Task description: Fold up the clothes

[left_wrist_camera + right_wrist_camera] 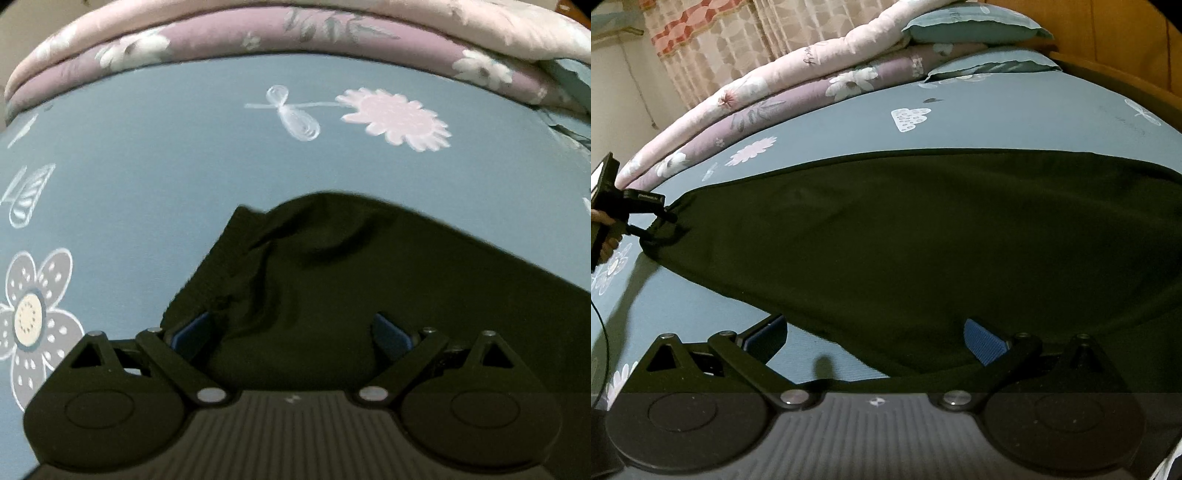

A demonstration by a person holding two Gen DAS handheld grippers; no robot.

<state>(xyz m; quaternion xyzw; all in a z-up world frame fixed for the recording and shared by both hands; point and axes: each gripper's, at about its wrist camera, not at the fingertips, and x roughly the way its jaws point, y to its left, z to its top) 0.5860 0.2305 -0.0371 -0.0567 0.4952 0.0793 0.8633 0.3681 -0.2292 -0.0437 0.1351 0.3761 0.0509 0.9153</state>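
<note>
A black garment [369, 266] [905, 229] lies spread flat on the blue flowered bed sheet [147, 147] [997, 122]. My left gripper [291, 332] is open, its blue pads [192, 332] wide apart on either side of a bunched corner of the garment. The right wrist view shows that same left gripper [659, 225] at the garment's far left corner, held by a hand [607, 247]. My right gripper [875, 339] is open too, straddling the garment's near edge, with the right pad [984, 341] over cloth and the left pad over bare sheet.
Folded pink and purple floral quilts [258, 37] [775, 92] are stacked along the far side of the bed. Two blue pillows [975, 26] lie by a wooden headboard [1108, 37]. A patterned curtain [720, 37] hangs behind.
</note>
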